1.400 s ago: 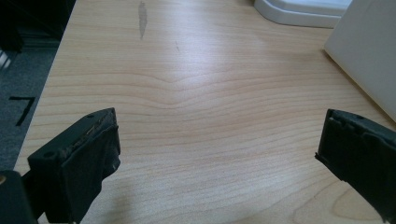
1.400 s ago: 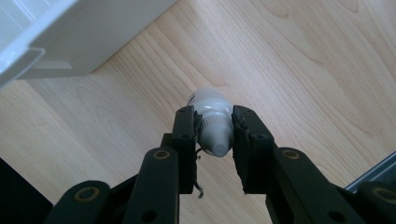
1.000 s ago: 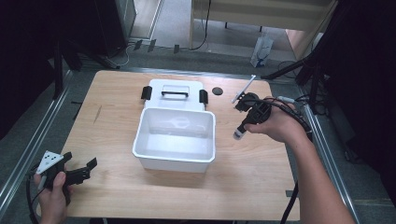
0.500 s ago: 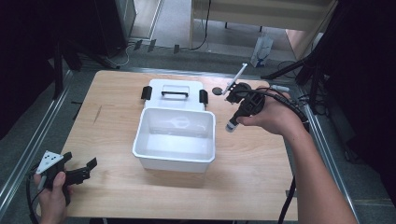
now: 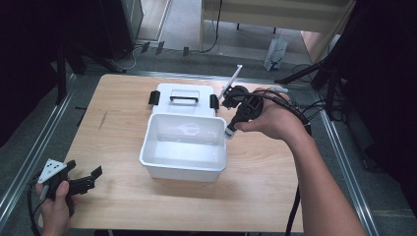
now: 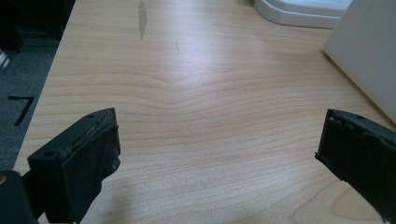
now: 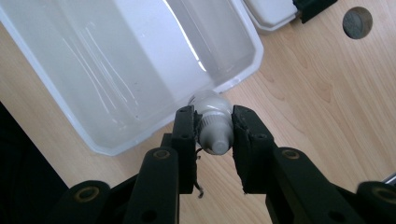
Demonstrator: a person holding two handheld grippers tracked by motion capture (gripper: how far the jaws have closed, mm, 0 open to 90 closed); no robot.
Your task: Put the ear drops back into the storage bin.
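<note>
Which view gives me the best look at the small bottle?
The right gripper view: the small bottle sits close up, clamped between the right gripper jaws beside the bin. The high view shows just its tip.

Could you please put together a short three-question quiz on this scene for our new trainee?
1. True or false: the right gripper is shut on a small bottle.
2. Where does the lid lie? A) on the bin B) on the table behind the bin C) on the floor
3. Fill in: the left gripper, over bare table at the near left corner, has its fingers ____.

Key:
1. True; the bottle sits between the fingers, by the bin's right rim.
2. B; the white lid with black latches lies flat beyond the open, empty bin.
3. Open, with nothing between them.
</note>
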